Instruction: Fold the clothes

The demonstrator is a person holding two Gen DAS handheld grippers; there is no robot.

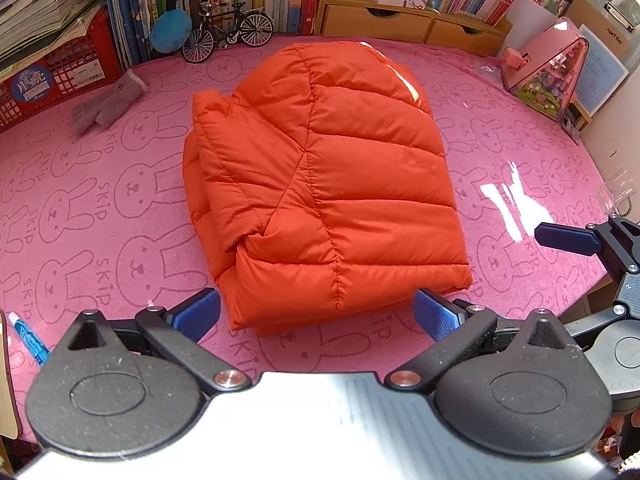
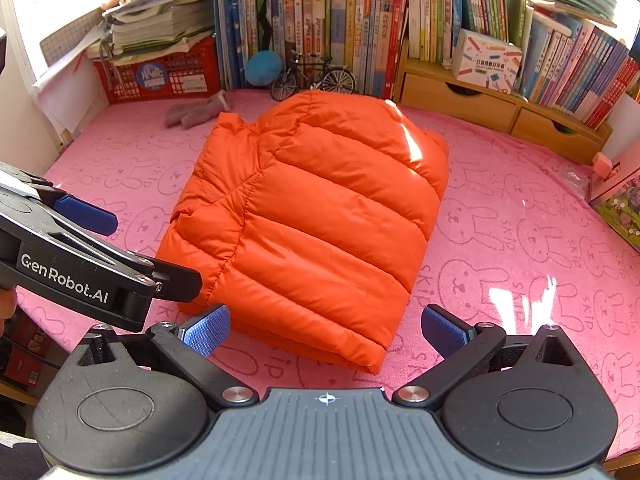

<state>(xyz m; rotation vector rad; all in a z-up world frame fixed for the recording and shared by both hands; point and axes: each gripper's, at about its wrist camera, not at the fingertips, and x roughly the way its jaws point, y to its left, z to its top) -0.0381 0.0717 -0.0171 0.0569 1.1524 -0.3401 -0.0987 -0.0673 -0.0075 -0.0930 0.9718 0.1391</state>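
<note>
The left gripper [image 1: 316, 314] hangs spread wide and empty at six o'clock, and the right gripper [image 2: 326, 330] likewise. The orange jacket [image 1: 320, 184] lies folded mid-mat [image 1: 100, 200]. Best finish, I judge: press the puffy bundle flat at twelve o'clock, squaring loose edges.

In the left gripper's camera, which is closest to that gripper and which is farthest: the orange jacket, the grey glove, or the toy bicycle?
From the left gripper:
1. Orange jacket, right in front, its near edge between the fingers.
2. Grey glove, farther back on the left.
3. Toy bicycle, at the back by the books.
</note>
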